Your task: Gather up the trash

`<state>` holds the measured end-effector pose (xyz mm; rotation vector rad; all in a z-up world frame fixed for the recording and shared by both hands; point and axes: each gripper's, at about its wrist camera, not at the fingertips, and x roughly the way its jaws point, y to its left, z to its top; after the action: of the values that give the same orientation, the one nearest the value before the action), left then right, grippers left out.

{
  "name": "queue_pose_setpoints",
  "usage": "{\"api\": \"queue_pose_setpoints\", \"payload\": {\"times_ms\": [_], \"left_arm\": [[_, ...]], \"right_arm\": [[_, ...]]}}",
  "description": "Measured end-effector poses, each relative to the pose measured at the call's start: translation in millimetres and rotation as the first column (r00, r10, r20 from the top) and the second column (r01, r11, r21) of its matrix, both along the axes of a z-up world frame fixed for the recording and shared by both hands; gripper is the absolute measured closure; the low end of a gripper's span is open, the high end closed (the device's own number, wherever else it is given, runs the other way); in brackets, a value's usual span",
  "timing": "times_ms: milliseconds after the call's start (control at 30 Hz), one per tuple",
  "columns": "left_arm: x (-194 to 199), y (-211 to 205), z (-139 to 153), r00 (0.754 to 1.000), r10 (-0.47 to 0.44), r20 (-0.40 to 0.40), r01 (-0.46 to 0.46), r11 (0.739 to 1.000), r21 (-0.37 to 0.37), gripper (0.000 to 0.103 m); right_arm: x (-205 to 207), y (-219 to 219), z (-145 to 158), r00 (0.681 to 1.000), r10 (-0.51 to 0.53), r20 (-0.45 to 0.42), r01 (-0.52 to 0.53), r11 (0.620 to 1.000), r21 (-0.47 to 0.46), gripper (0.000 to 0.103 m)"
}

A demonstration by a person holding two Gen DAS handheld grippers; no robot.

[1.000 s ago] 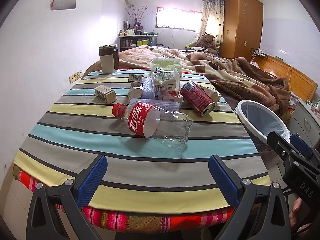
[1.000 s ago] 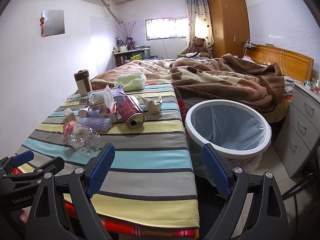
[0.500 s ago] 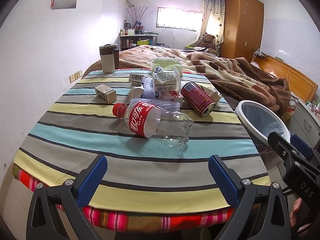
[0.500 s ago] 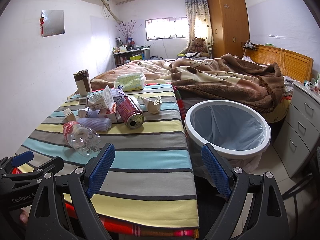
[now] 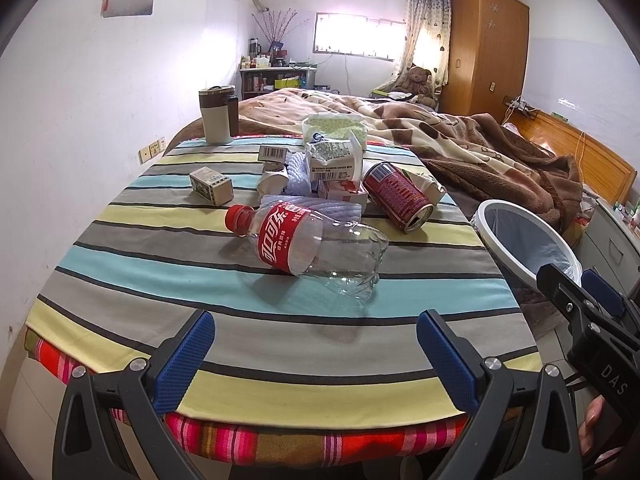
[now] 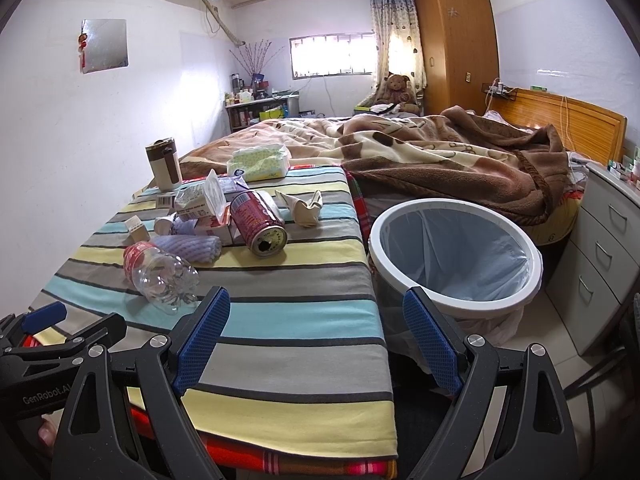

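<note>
Hovering at the near edge of the striped surface, the left gripper and right gripper both have jaws spread wide, grasping nothing. A clear plastic bottle lies on its side mid-surface; a red can and cartons lie beyond it. The lined trash bin stands on the floor just right of the surface.

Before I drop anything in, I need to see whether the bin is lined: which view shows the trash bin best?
The right wrist view: the trash bin shows its whole white rim and the bluish liner inside, beside the striped table. The left wrist view shows it only at the right edge, distorted and partly cut off by the right gripper.
</note>
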<state>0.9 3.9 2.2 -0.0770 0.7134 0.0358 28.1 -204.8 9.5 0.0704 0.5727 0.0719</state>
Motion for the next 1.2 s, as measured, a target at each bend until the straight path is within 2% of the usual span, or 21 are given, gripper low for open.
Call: {"api": "queue_pose_setpoints", "payload": {"times_ms": [167, 267, 367, 500, 633, 767, 967, 1100, 1200], "left_arm": [[2.7, 2.0, -1.4, 1.0, -0.002, -0.007, 0.002, 1.0, -0.004, 0.001], [8.2, 7.7, -1.9, 1.0, -0.006, -0.021, 0.005, 0.999, -0.031, 0.001], [16.1, 17.0, -4.5, 0.999, -0.013, -0.048, 0.009, 0.996, -0.093, 0.001], [28.6, 36.5, -5.0, 0.998, -0.004, -0.059, -0.009, 0.977, -0.215, 0.001], [47.9, 44.5, -4.6, 0.997, 0.014, -0.08, -0.032, 0.971, -0.236, 0.001], [69.0, 51.0, -8.4, 0.993, 0.021, -0.116, -0.055, 0.952, -0.303, 0.001], [97.0, 58.7, -15.8, 0.986, 0.061, -0.154, -0.11, 0.936, -0.335, 0.001], [114.8, 64.2, -25.5, 0.976, 0.08, -0.203, -0.15, 0.921, -0.359, 0.001], [124.6, 62.7, -31.9, 0.97, 0.07, -0.235, -0.15, 0.927, -0.344, 0.001]], "right_arm": [[4.7, -0.1, -1.2, 1.0, 0.001, -0.009, -0.001, 1.0, -0.002, 0.013], [11.9, 2.0, -0.8, 1.0, 0.002, -0.013, -0.002, 1.0, 0.0, 0.013], [20.6, 0.9, 0.0, 1.0, 0.007, -0.01, -0.007, 1.0, 0.006, 0.013], [35.3, 5.1, 1.1, 0.999, 0.036, -0.01, -0.036, 0.999, 0.006, 0.013], [55.4, 9.3, 2.0, 0.998, 0.064, -0.009, -0.064, 0.998, 0.01, 0.013], [76.7, 13.5, 0.8, 0.995, 0.093, -0.034, -0.092, 0.996, 0.019, 0.013], [102.2, 19.6, -0.1, 0.989, 0.134, -0.056, -0.134, 0.991, 0.011, 0.013], [123.9, 24.9, -7.5, 0.978, 0.179, -0.111, -0.176, 0.984, 0.038, 0.013], [135.0, 31.9, -12.2, 0.967, 0.216, -0.135, -0.214, 0.976, 0.028, 0.013]]}}
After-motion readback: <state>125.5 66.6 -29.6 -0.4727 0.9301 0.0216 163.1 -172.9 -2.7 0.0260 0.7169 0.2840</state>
